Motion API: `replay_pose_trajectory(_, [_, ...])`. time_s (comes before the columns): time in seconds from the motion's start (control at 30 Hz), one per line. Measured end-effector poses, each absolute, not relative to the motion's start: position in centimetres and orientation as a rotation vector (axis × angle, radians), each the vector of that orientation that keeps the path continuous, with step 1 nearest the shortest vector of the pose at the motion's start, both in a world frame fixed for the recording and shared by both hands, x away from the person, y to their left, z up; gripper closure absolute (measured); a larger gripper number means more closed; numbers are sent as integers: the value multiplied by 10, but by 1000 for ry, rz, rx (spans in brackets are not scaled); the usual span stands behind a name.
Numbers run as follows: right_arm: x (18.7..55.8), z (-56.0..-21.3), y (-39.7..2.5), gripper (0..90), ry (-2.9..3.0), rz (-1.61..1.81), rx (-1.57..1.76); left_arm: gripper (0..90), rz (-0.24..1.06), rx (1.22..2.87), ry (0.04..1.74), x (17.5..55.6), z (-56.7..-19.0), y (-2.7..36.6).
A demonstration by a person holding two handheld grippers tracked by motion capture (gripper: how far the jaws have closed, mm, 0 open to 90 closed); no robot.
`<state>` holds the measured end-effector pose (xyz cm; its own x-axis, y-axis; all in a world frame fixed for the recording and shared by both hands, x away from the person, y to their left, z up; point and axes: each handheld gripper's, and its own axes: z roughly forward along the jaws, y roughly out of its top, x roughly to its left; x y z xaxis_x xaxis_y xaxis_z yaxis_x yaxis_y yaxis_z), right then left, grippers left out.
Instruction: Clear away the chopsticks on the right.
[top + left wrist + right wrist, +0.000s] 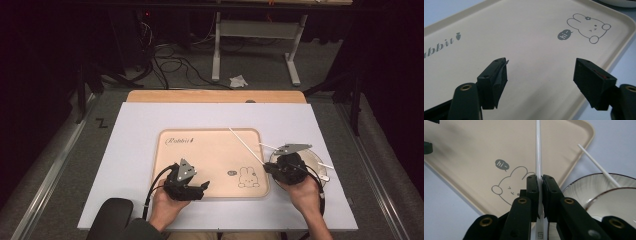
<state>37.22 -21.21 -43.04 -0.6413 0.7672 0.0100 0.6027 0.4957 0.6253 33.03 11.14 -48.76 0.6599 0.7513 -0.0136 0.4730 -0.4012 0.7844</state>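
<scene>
High view shows a beige tray in the middle of a white table, with a bunny drawn at its 5 o'clock corner. A bowl sits on the table just beside the tray, at 3 o'clock from it.

The right gripper is over the bowl's near rim. Right gripper view shows its 2 jaws pressed together on 1 white chopstick, and the stick points away over the tray toward 11 o'clock. The pinch is low on the stick, near the thick end, probably so the long thin part can swing free and be set down on the tray. A 2nd chopstick leans in the bowl, its tip poking out past the rim, so it looks like it waits for its turn.

The left gripper hangs over the tray's 6 o'clock edge. Left gripper view shows its jaws spread wide apart with nothing between them, just above the bare tray. It looks ready to help, maybe to catch the stick or hold the tray in place.
</scene>
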Motion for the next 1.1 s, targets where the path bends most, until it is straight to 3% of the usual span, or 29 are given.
replay_pose_trajectory(1.1, [402,-482,-157,848,2612,565,1165,286,481,2080,947,313,-488,120])
